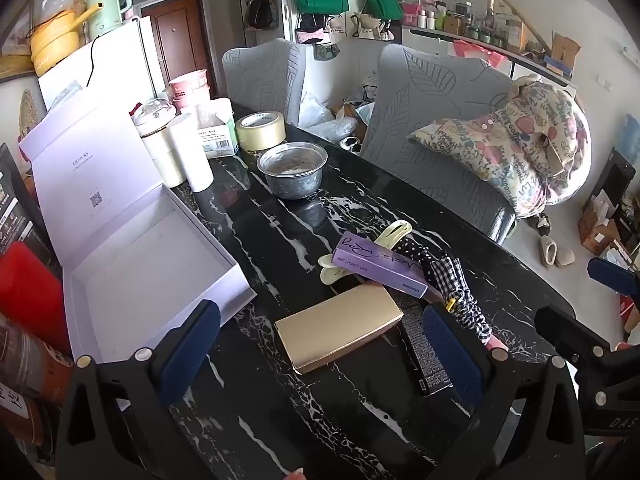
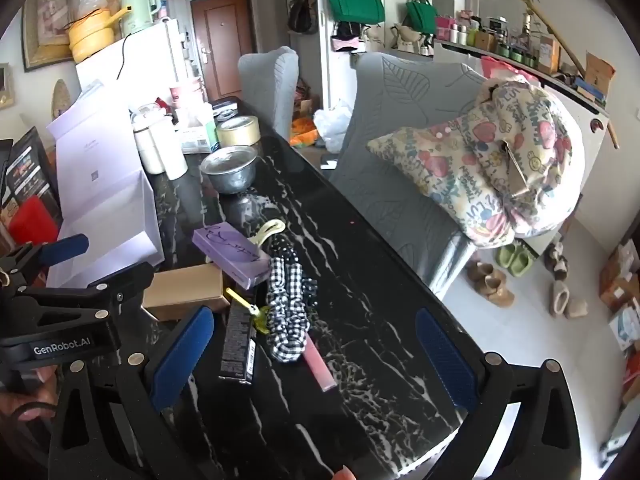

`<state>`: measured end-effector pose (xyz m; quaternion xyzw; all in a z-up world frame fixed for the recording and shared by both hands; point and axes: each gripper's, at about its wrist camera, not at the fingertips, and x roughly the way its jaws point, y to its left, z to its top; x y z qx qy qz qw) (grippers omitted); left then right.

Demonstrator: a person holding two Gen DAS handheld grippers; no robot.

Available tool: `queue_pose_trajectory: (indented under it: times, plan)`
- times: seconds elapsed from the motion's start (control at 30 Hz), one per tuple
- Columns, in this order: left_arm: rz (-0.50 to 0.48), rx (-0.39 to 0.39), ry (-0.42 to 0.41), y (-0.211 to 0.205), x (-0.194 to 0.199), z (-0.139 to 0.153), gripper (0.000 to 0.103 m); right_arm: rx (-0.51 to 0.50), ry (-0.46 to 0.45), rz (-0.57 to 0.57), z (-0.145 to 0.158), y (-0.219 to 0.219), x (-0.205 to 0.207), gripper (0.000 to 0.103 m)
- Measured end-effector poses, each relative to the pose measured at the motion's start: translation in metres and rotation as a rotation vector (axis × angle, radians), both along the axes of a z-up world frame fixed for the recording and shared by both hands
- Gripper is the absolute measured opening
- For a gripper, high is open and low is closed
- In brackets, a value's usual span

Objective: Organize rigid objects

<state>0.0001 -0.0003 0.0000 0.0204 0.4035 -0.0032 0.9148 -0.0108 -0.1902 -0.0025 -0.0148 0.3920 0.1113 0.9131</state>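
Note:
On the black marble table (image 1: 280, 400) lie a gold flat case (image 1: 340, 326), a purple box (image 1: 378, 266) resting on a cream hair clip (image 1: 394, 230), a black slim box (image 1: 426, 354), a checked scrunchie (image 1: 460, 292) and a pink tube (image 2: 318, 362). An open white gift box (image 1: 148, 272) sits at the left. My left gripper (image 1: 320, 354) is open, its pads either side of the gold case (image 2: 184, 290). My right gripper (image 2: 316, 364) is open above the scrunchie (image 2: 286, 312), black box (image 2: 238, 346) and pink tube. The purple box (image 2: 230, 254) lies further back.
A metal bowl (image 1: 292, 174), a tape roll (image 1: 260, 130), white bottles (image 1: 192, 158) and cartons stand at the table's far end. Two grey chairs (image 1: 432, 136) stand along the right side, one with a patterned bag (image 1: 516, 148). Red and dark boxes (image 1: 24, 284) stand at the left.

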Motion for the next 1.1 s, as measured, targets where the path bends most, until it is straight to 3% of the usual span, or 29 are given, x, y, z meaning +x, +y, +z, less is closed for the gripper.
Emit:
queue_pose_trajectory:
  times: [1.1]
  plan:
    - [-0.019, -0.003, 0.011, 0.001, 0.003, 0.001, 0.103, -0.016, -0.011, 0.016, 0.002, 0.004, 0.001, 0.103]
